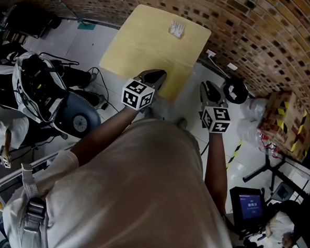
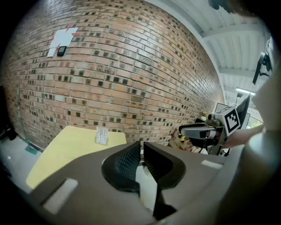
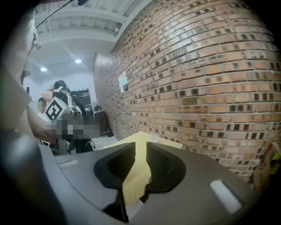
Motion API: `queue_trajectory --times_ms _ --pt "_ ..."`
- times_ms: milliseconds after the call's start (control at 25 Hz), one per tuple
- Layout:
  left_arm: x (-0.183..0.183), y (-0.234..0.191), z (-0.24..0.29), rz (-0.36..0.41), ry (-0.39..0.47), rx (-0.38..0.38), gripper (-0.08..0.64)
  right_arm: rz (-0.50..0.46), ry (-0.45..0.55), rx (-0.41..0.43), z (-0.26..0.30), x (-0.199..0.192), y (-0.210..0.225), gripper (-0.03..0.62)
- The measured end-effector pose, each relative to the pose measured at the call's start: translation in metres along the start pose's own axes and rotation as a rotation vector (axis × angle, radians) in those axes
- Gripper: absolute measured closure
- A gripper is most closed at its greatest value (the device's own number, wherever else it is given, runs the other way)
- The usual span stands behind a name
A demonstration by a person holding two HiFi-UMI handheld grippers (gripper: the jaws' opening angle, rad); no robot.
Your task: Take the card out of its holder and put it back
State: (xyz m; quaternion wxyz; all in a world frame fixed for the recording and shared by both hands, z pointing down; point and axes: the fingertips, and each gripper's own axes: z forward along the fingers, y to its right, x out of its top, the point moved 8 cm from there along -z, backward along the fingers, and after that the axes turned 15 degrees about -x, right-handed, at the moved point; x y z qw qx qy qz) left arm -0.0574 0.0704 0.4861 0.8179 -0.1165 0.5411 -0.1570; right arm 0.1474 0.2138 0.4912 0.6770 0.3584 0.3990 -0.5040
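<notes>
A small clear holder with a white card (image 1: 177, 29) stands at the far end of the yellow tabletop (image 1: 144, 47), close to the brick wall. It also shows in the left gripper view as the card in its holder (image 2: 102, 135), and in the right gripper view as the card's edge (image 3: 153, 137). My left gripper (image 1: 159, 74) hovers over the table's near edge, its jaws a narrow slit apart with nothing in them. My right gripper (image 1: 207, 87) hangs off the table's near right corner, jaws slightly apart and empty. Both are far from the card.
A brick wall (image 1: 265, 38) runs behind and right of the table. A black round object (image 1: 235, 90), plastic bags and a tape-striped box (image 1: 283, 118) sit on the floor at right, with a screen (image 1: 249, 205) below. Gear and cables (image 1: 37, 87) crowd the left.
</notes>
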Motion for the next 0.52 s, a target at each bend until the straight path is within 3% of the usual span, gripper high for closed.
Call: queue_trajectory --times_ms 320,520 --pt "-0.003 -0.004 -0.006 -0.004 -0.003 0.010 0.526 -0.003 -0.012 0.020 0.004 -0.005 -0.010 0.522" --pt "-0.009 0.012 0.001 -0.032 0.012 -0.012 0.526 -0.059 -0.054 0.004 -0.014 -0.015 -0.001 0.522"
